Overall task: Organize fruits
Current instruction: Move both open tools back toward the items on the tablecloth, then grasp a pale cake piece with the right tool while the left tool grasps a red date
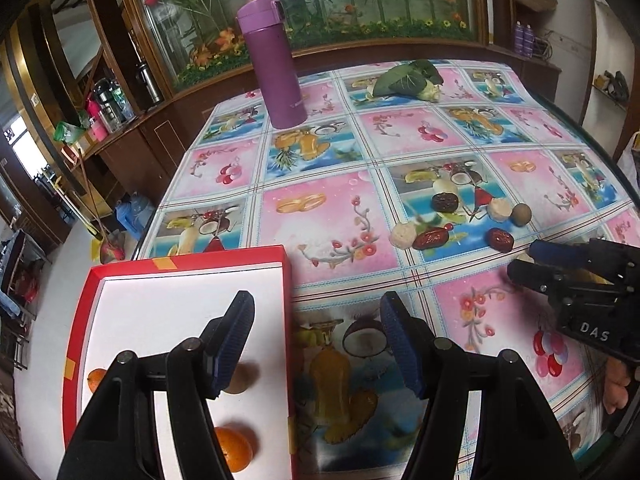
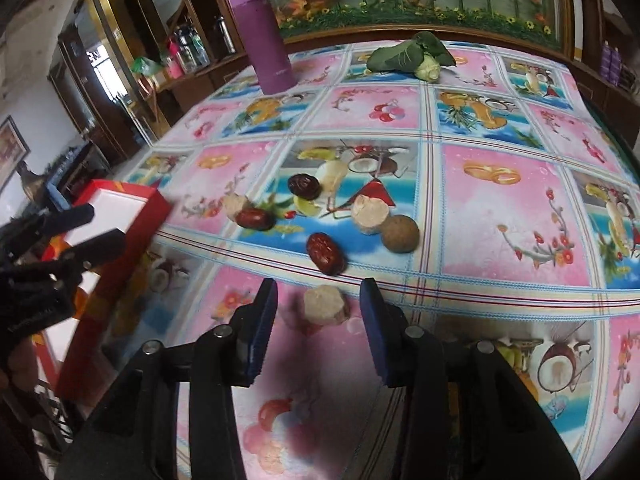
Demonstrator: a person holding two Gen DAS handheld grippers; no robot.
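While some fruit already sits in the red box (image 1: 188, 266), most of it is out on the surface (image 1: 460, 128) and needs moving. Inside the box I can see a whole orange (image 1: 234, 450), a bit of another orange (image 1: 95, 378) at the left edge, and a round brown fruit (image 1: 244, 378) partly hidden behind a finger.

The left gripper (image 1: 316, 340) hangs over the box's right edge. Its fingers are spread wide and hold nothing.

The right gripper (image 2: 318, 320) is low over the surface with its fingers apart. A pale chunk (image 2: 325, 305) lies on the cloth between them. They are not touching it, so it is not picked up yet. I think this piece goes in next.

Farther out lies a small bunch of things. There are three dark red dates (image 2: 326, 253), (image 2: 256, 218), (image 2: 305, 186), two more pale chunks (image 2: 370, 214), (image 2: 237, 205), and a round brown fruit (image 2: 400, 234) touching one chunk. All of these wait to be moved.

At the far end stand a purple flask (image 2: 262, 32) and a leafy green vegetable (image 2: 412, 56), well apart from the fruit. So the job looks less than half done.
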